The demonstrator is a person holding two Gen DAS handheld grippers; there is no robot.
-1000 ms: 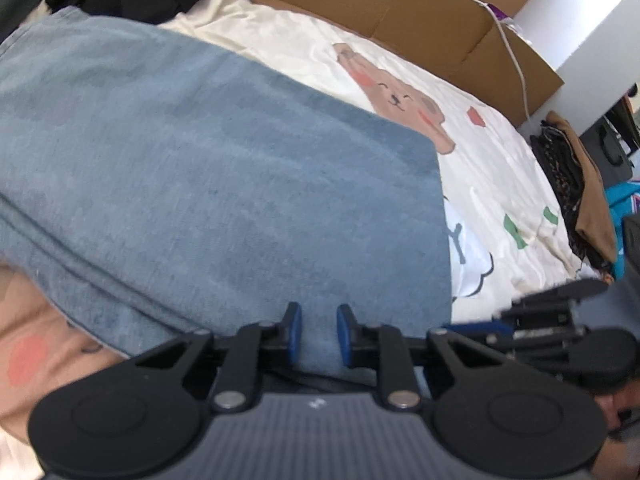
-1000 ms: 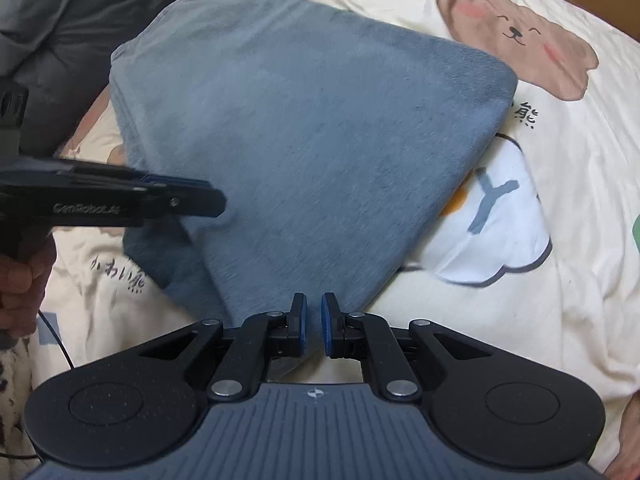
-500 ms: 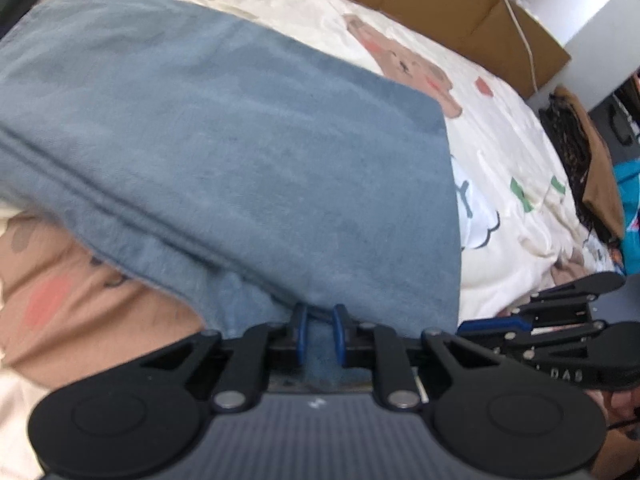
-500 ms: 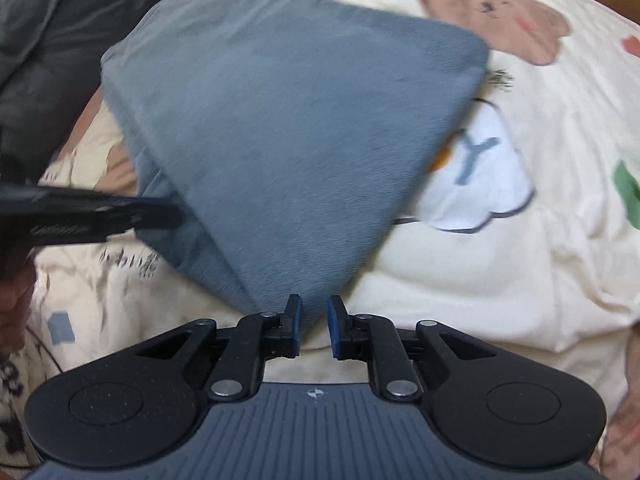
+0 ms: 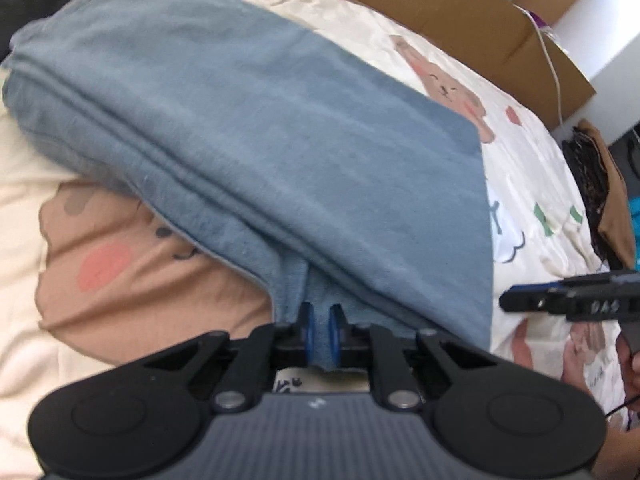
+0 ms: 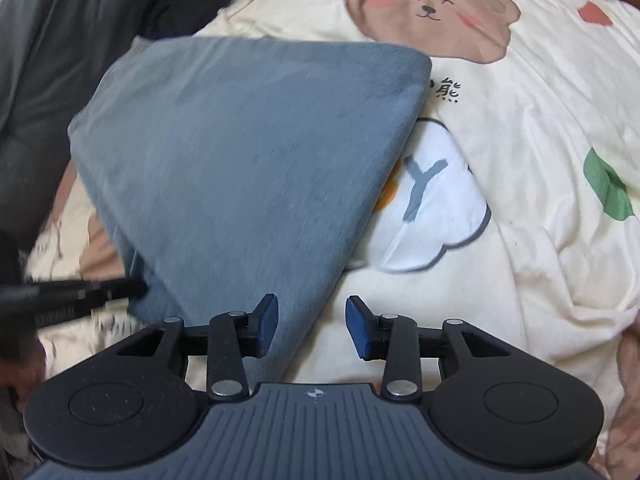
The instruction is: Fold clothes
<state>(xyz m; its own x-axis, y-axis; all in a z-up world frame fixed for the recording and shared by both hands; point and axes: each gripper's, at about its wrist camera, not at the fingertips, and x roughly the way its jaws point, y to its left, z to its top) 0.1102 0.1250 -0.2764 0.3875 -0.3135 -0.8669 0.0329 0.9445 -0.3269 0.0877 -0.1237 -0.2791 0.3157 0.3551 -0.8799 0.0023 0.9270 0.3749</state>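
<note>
Fingers [image 5: 306, 330] of the left gripper [image 5: 321, 334] pinch the blue garment's [image 5: 280, 152] six-o'clock hem; right gripper [image 6: 311, 326] is opening, unpinched corner between. Soft, floppy, light: hold by edges.

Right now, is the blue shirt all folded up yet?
Almost. The blue garment already lies in stacked layers on the bear bedsheet. The left gripper is pinching its near edge; the right gripper is opening, gripping nothing. What's left: perhaps one more fold.
</note>
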